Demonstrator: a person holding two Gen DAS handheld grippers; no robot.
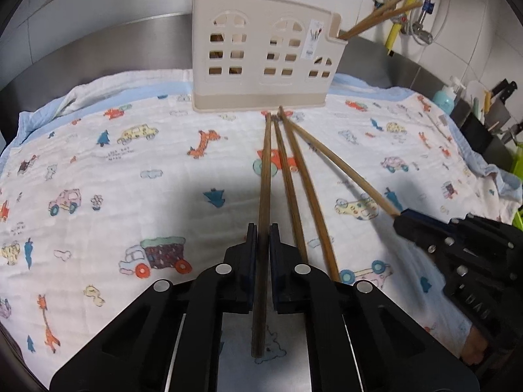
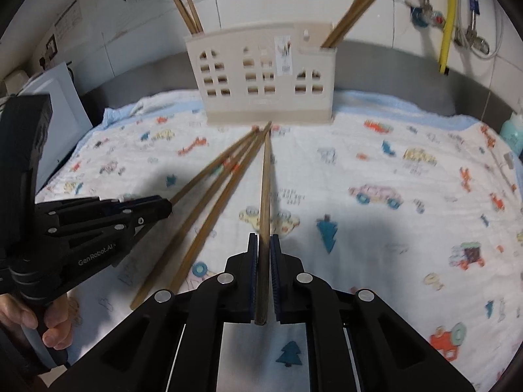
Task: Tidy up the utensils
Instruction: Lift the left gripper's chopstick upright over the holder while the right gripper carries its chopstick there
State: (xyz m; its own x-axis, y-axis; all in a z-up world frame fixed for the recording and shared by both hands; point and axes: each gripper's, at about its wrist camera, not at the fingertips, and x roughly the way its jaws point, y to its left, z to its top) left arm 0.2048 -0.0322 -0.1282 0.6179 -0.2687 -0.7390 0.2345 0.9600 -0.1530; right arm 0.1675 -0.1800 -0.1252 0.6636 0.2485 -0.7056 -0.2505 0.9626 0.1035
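Both grippers were clamped on chopsticks lying on a printed cloth (image 1: pixel 130 176) that covered the desk.

Left wrist view: the left gripper (image 1: pixel 262 228) sat at bottom centre, its fingers (image 1: pixel 251 245) closed tight on a brown chopstick (image 1: pixel 265 179). That stick ran up the frame from between the fingers, its far tip near the base of the utensil holder (image 1: pixel 261 55). Two loose chopsticks (image 1: pixel 294 176) lay just to its right on the cloth, fanned out from the same tip area. The right gripper (image 1: pixel 400 217) showed at lower right, closed on the end of a fourth chopstick (image 1: pixel 343 170), which slanted up-left to the same cluster of tips.

Right wrist view: the right gripper (image 2: pixel 264 238) was at bottom centre, fingers (image 2: pixel 252 254) pinched shut on that chopstick (image 2: pixel 265 189). The left gripper (image 2: pixel 168 205) came in from the left edge, closed on its stick (image 2: pixel 212 166), with a hand (image 2: pixel 39 320) gripping its handle at lower left. The two loose sticks (image 2: pixel 196 228) lay between the held ones.

The holder was cream, house-shaped with window cut-outs, and stood at upper centre at the cloth's far edge. It already held chopsticks (image 2: pixel 188 9) in its left end and more chopsticks (image 2: pixel 356 9) leaning out of the right end. A tiled wall (image 2: pixel 294 0) with a yellow hose (image 2: pixel 446 26) stood behind. A teal bottle (image 1: pixel 444 96) stood at the right edge.
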